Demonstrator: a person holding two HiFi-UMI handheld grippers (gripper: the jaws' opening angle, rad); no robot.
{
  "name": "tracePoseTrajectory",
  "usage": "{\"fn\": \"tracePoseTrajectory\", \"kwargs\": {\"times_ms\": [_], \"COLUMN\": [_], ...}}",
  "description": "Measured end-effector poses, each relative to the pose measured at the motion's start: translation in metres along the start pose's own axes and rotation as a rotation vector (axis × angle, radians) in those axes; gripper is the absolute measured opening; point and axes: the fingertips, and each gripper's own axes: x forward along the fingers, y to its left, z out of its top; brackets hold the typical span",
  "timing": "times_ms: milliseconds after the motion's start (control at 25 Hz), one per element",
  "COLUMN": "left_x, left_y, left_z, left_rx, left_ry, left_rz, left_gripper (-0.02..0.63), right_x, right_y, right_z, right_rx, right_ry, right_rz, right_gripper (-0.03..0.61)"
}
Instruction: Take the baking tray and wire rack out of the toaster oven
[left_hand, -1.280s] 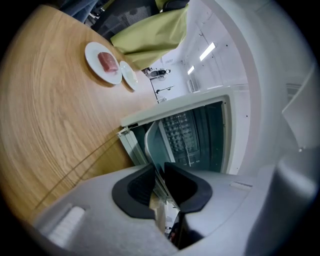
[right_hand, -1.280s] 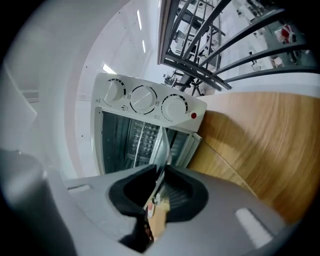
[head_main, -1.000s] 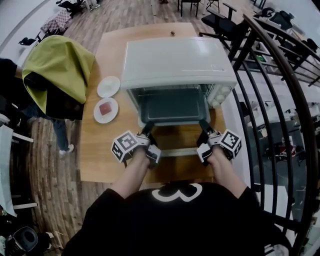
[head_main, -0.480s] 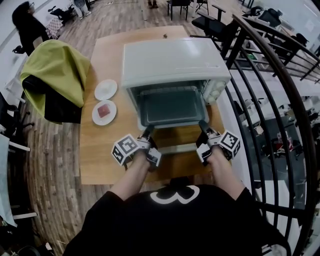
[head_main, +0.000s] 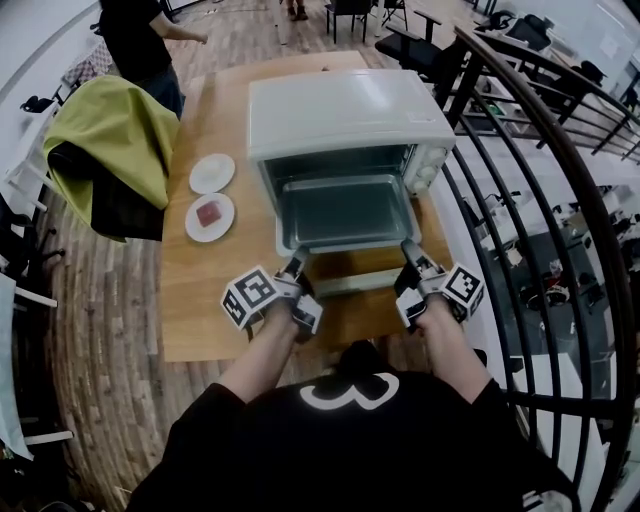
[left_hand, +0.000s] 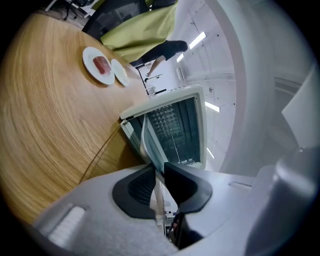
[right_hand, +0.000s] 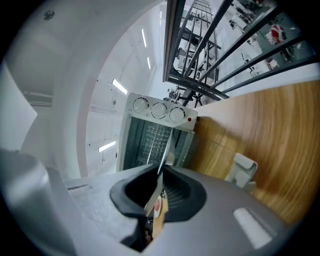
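Note:
A white toaster oven stands on the wooden table with its door folded down towards me. The grey baking tray sticks partway out of the oven mouth. My left gripper is shut on the tray's near left corner, and the thin rim runs edge-on between its pads. My right gripper holds the near right corner; its jaws have just been closing on the rim. I cannot make out the wire rack for certain.
Two white plates lie left of the oven, one bare, one with a red piece of food. A green cloth hangs over a chair at left. A black railing runs along the right. A person stands at the far left.
The tray has slid further out of the oven towards me, with both grippers drawing back at its corners. The person at the far left has walked closer to the table.

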Motion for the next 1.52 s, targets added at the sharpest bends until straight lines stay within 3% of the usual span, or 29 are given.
{"fn": "tracePoseTrajectory", "kwargs": {"times_ms": [280,520,960,1520], "left_x": [-0.027,-0.048,-0.097,-0.186], "left_y": [-0.004,-0.001,-0.032,-0.027], "left_z": [-0.009,-0.024,-0.060,-0.071], "left_rx": [0.068,0.091,0.137,0.162], "left_ry": [0.005,-0.003,-0.126,-0.285], "left_rz": [-0.014,0.021,0.034,0.100], "left_gripper": [0.067,0.074,0.075,0.075], "right_x": [-0.029,-0.048,-0.092,-0.109], "right_y": [0.009,0.012,0.027,0.043], "right_z": [-0.021,-0.032,-0.034,-0.094], "right_rx": [-0.008,-0.039,-0.048,-0.037], "right_ry": [-0.008,0.027,0.137,0.304], "right_rz": [0.051,0.078,0.145,0.242], "right_gripper": [0.031,0.028,0.028,0.026]}}
